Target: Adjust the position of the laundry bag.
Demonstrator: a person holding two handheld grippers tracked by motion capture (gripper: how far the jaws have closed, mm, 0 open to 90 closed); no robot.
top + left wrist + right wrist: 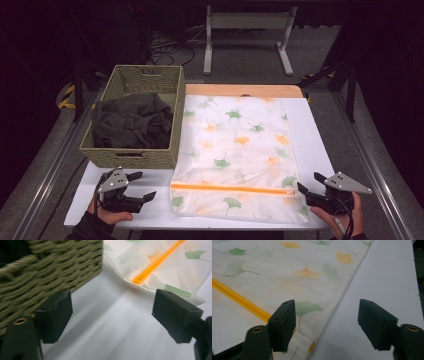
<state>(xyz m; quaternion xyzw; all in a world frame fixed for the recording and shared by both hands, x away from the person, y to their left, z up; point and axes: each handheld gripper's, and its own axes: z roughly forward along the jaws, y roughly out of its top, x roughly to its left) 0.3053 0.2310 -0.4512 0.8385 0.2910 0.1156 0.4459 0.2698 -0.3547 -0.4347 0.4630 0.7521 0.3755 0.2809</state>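
A white table (315,135) carries a woven basket (145,82) on its far left portion, with dark cloth (132,122) heaped inside it. Just right of the basket a white mesh bag (235,150) printed with green and orange leaves lies flat, touching the basket's right wall. An orange zipper (232,189) runs left to right across the bag's near end.

The left gripper (142,186), held in the left hand (112,215), sits at the near left of the table, just in front of the basket and left of the bag's near corner. Its jaws stand wide apart with nothing between them. In the left gripper view the basket wall (50,267) lies close behind one jaw and the zipper's end (140,278) lies beyond the gap, apart from both jaws.

The right gripper (311,185), held in the right hand (345,215), sits at the bag's near right corner. Its jaws are spread wide and empty. In the right gripper view the bag's right edge (332,310) runs between the jaws, one jaw over the fabric, the other over bare table (387,277).
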